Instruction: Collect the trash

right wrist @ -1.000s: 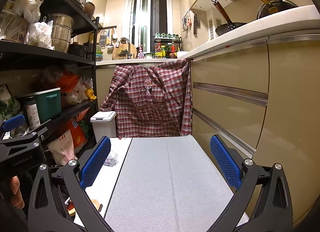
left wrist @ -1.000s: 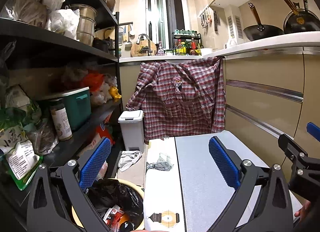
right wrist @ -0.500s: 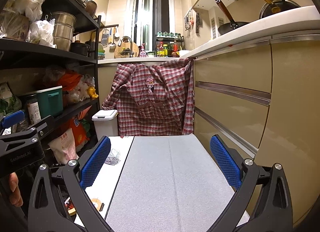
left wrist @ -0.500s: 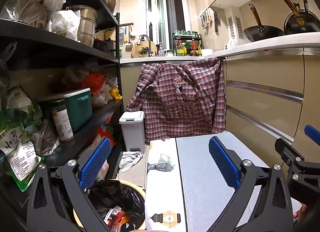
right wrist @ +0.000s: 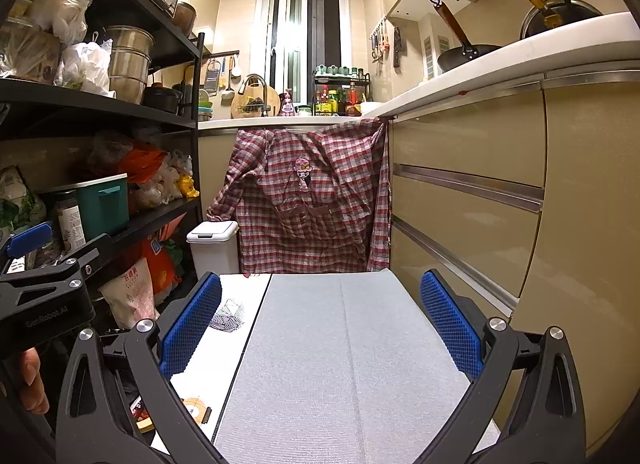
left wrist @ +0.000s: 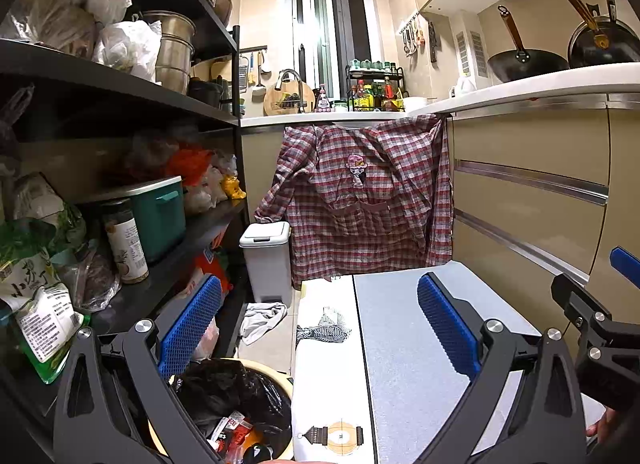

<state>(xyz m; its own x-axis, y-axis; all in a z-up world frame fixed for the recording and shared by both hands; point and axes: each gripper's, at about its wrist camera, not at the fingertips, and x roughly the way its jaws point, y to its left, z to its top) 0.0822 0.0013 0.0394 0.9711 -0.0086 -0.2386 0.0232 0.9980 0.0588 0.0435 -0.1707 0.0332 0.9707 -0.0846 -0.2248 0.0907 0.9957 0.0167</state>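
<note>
Left tongs (left wrist: pixel 318 326) being held spread, empty, over grey-and-white padded bench (left wrist: pixel 404 376). Right tongs (right wrist: pixel 320 324) likewise spread, empty. Round yellow bin with black liner (left wrist: pixel 236 404), holding trash, sitting at 7 o'clock. Views being raised slightly versus half-second earlier; no trash gripped.

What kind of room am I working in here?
A narrow home kitchen, it seems: woks on the counter, a sink tap by the window, and food-crammed shelves on the left.
</note>
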